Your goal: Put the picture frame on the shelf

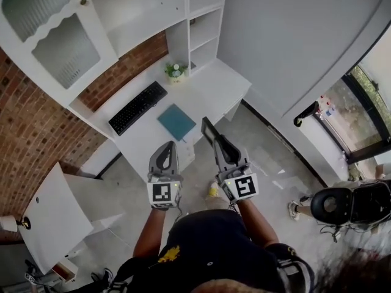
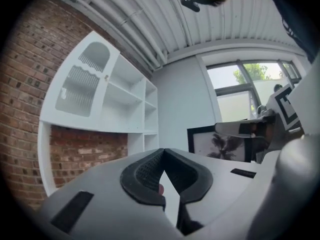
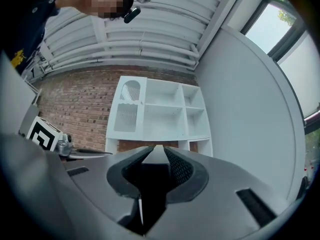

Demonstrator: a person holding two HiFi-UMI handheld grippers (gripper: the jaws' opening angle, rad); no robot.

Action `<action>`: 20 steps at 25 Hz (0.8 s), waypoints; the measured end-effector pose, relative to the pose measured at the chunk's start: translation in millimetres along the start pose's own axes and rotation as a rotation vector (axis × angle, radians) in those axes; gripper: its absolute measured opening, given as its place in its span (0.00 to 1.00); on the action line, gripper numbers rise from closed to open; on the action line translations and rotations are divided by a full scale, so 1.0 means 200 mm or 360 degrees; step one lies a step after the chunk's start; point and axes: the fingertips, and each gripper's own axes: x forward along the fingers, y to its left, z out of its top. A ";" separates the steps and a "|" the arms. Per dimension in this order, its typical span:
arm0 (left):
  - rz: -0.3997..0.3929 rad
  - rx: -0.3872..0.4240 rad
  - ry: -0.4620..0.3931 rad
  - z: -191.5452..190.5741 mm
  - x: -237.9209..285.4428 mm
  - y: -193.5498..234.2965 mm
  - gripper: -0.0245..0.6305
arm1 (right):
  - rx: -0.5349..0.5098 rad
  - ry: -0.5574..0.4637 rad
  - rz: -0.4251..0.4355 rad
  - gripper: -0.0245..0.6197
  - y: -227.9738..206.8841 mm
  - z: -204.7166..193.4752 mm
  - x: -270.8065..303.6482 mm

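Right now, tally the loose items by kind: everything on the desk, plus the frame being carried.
keyboard: 1
potted plant: 1
teal mat: 1
picture frame: 1
Total: 4

Brick wall (image 1: 36, 133): red brick, rough, matt, with pale mortar joints.
Shelf unit (image 1: 204, 8): white, smooth, flat painted finish. Its cabinet door (image 1: 58, 32) carries ribbed translucent panels.
Desk (image 1: 214, 87): same smooth white surface.
Keyboard (image 1: 137, 107): black plastic, matt.
Floor (image 1: 269, 157): grey, smooth, faint sheen with light reflections.
Ceiling (image 2: 150, 19): ribbed white sheeting.
Left gripper (image 2: 162, 153) and right gripper (image 3: 156, 151): grey matt plastic shells. Pads (image 2: 142, 176) are black, finely cross-hatched, rubbery in look.
Picture frame (image 2: 220, 146): black matt moulding round a pale print. Glazed or not: cannot tell.
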 end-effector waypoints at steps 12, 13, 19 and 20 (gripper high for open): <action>-0.0011 -0.0013 -0.0065 0.07 0.67 -0.09 0.07 | -0.0068 -0.0030 0.0041 0.15 -0.53 -0.01 0.36; -0.0003 -0.0010 -0.0056 0.07 0.72 -0.09 0.07 | -0.0055 -0.0030 0.0045 0.15 -0.58 -0.02 0.38; 0.0093 0.0024 -0.0026 0.05 0.98 -0.09 0.07 | 0.0026 -0.0031 0.0121 0.15 -0.84 -0.08 0.54; 0.0114 0.0021 -0.0006 0.05 1.02 -0.09 0.07 | 0.0046 -0.0032 0.0130 0.15 -0.88 -0.09 0.57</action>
